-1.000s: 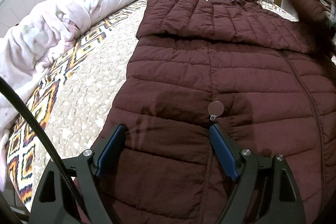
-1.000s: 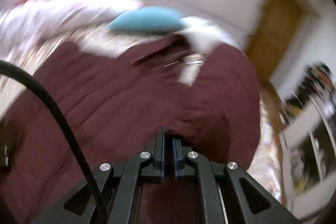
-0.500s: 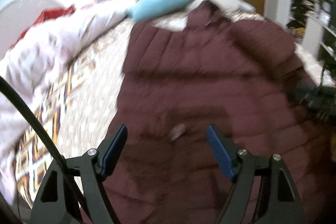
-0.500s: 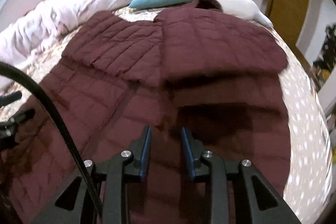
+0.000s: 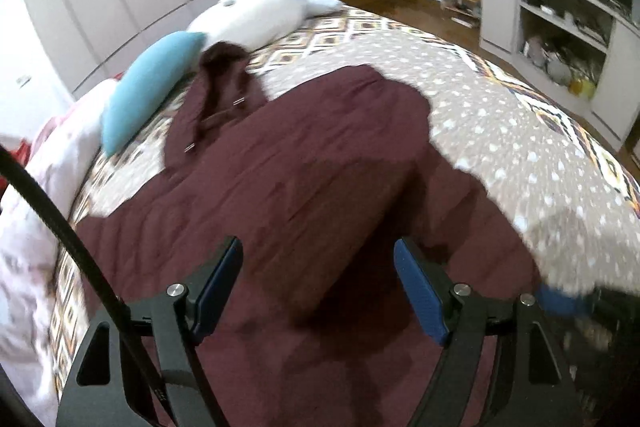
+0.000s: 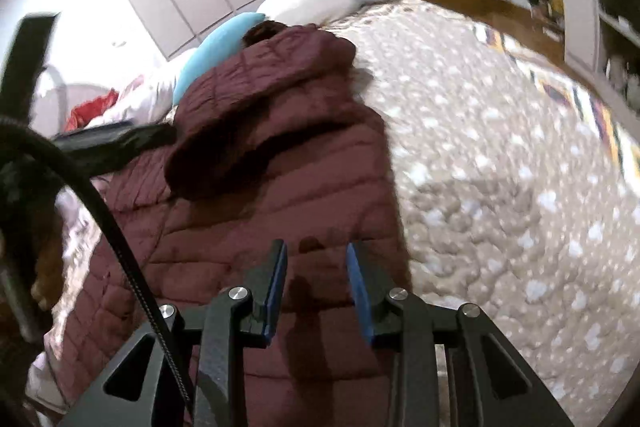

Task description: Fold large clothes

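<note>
A maroon quilted puffer jacket lies spread on the bed, hood toward the pillows, both sleeves folded across its body. In the right wrist view the jacket shows with a folded sleeve lying on top. My left gripper is open and empty, hovering over the jacket's lower body. My right gripper is open and empty, low over the jacket near its right edge. The left gripper's dark arm shows at the left of the right wrist view.
The bed has a beige patterned quilt. A turquoise pillow and a white pillow lie at the head. A pink-white duvet is heaped at the left. White shelving stands to the right.
My right gripper went from shut on the sleeve to open, leaving the sleeve folded across the jacket. Both grippers swung to the right; the left stayed open.
</note>
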{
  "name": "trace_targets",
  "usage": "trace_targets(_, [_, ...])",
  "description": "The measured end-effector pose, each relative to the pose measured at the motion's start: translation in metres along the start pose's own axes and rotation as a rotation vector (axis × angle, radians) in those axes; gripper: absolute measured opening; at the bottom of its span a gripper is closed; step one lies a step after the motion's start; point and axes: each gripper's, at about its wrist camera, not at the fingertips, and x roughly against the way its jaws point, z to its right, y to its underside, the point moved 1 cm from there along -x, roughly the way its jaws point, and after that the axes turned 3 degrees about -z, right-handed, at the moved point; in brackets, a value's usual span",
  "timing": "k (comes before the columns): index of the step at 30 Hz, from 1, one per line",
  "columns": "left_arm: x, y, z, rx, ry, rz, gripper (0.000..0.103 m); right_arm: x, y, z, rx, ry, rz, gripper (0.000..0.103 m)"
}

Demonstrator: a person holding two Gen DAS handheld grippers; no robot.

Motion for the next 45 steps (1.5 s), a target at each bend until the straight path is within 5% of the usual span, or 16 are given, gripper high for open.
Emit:
trace_targets(6, [-0.045,-0.028,0.043,-0.138,-0.116,0.000,0.073,-0.008,0.000,0.011,-0.058,-0.060,-0.006,0.034])
trace_targets(8, [-0.057,-0.034,0.050,-0.180,-0.165,-0.006,0.053,-0.012,0.000,0.012,-0.070,-0.071,-0.015,0.034])
trace_targets(10, [-0.056,-0.039,0.046,-0.162,-0.175,-0.002,0.018,-0.013,0.001,0.015,-0.085,-0.086,-0.018,0.034])
trace_targets(15, [-0.020,-0.047,-0.016,0.065,-0.111,0.062,0.009,-0.013,0.002,0.017,-0.085,-0.085,-0.018,0.034])
trace_targets(23, [0.019,0.007,-0.154,0.356,-0.176,0.130,0.015,-0.016,0.002,0.015,-0.065,-0.054,-0.024,0.034])
trace_targets(26, [0.008,0.051,-0.192,0.426,-0.270,0.097,0.045,-0.018,0.002,0.015,-0.057,-0.042,-0.031,0.034])
trace_targets(29, [-0.014,0.090,-0.218,0.468,-0.271,-0.001,0.049,-0.020,0.001,0.013,-0.050,-0.028,-0.039,0.034])
trace_targets(32, [-0.029,0.121,-0.242,0.570,-0.186,-0.073,0.049,-0.023,-0.002,0.007,-0.024,0.009,-0.048,0.034])
trace_targets(36, [-0.027,0.148,-0.263,0.694,-0.053,-0.070,0.055,-0.027,-0.005,-0.007,0.043,0.084,-0.069,0.038])
trace_targets(45, [-0.026,0.159,-0.292,0.777,0.098,-0.054,0.066,-0.015,-0.035,-0.038,0.159,0.205,-0.067,0.052])
